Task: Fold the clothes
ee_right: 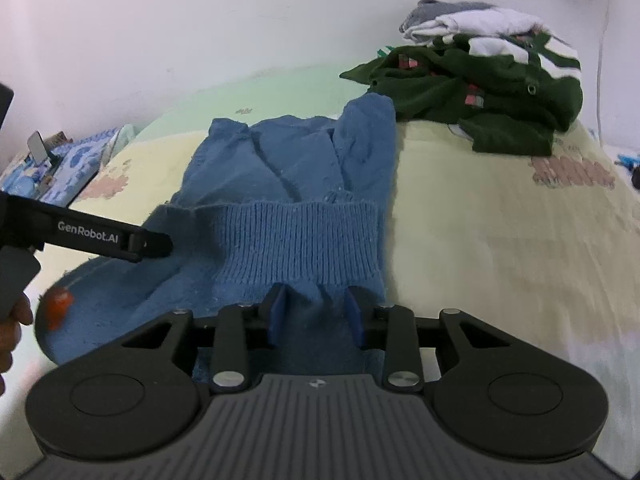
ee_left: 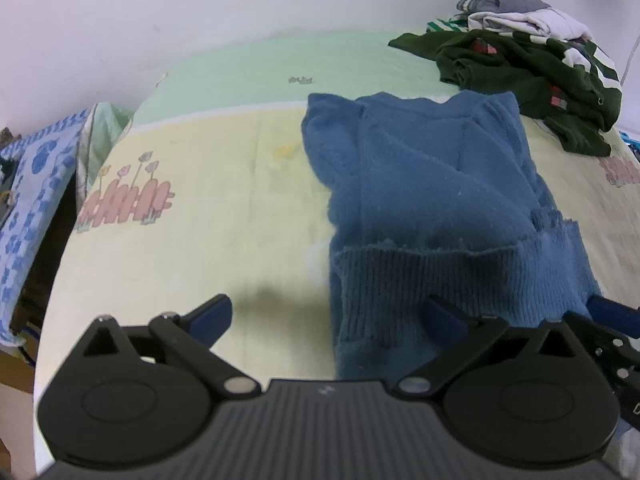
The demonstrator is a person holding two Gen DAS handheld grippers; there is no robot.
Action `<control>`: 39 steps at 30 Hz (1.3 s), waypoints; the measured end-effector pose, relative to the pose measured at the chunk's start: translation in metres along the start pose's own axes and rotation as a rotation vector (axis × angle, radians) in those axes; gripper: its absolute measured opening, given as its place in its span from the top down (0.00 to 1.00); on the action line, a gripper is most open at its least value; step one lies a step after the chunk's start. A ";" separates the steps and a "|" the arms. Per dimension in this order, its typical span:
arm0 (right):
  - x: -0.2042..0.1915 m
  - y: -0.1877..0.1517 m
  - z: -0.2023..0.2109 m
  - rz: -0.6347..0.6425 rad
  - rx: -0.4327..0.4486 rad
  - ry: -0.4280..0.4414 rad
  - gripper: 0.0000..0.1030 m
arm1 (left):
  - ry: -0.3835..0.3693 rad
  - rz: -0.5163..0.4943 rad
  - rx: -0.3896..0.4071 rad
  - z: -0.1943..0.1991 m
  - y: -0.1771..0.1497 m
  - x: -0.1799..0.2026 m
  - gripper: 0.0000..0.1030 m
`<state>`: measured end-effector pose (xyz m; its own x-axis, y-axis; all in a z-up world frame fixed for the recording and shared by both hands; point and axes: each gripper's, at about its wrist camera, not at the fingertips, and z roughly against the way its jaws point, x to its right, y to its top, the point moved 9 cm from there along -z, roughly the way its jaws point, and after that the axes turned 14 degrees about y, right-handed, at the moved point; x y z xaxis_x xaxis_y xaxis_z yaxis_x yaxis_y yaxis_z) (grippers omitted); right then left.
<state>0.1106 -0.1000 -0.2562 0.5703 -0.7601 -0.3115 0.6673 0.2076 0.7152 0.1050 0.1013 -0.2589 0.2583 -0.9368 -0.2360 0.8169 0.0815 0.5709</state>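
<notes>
A blue knit sweater [ee_left: 432,184] lies partly folded on the bed, its ribbed hem nearest me; it also shows in the right wrist view [ee_right: 296,184]. My left gripper [ee_left: 328,316] is open wide at the sweater's near left corner, its right finger over the ribbed hem, its left finger over the sheet. My right gripper [ee_right: 316,314] is partly open, its fingers either side of a fold of the near hem, not clamped. The left gripper's side [ee_right: 104,238] shows at the left of the right wrist view.
A pile of clothes, dark green on the bottom with white and grey on top [ee_left: 528,56], sits at the back right of the bed [ee_right: 480,60]. The yellow and green sheet [ee_left: 224,160] covers the bed. A blue patterned cloth [ee_left: 28,208] hangs at the left edge.
</notes>
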 end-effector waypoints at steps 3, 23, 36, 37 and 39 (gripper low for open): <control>0.002 0.000 0.001 -0.011 0.008 0.000 0.67 | -0.007 -0.002 0.002 0.001 0.001 -0.001 0.01; 0.003 0.004 0.008 -0.060 0.020 0.023 0.68 | -0.151 -0.049 0.038 0.051 -0.051 -0.019 0.58; 0.010 -0.031 0.036 -0.112 -0.070 0.015 0.77 | -0.162 -0.022 0.054 0.038 -0.060 -0.024 0.38; 0.009 -0.028 0.034 -0.092 -0.082 0.010 0.76 | -0.167 -0.026 0.050 0.038 -0.058 -0.025 0.38; 0.008 -0.023 0.032 -0.054 -0.112 0.003 0.76 | -0.179 -0.026 0.044 0.040 -0.054 -0.027 0.39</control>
<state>0.0849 -0.1305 -0.2552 0.5334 -0.7704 -0.3491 0.7464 0.2345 0.6228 0.0334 0.1083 -0.2520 0.1387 -0.9842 -0.1097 0.7977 0.0454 0.6013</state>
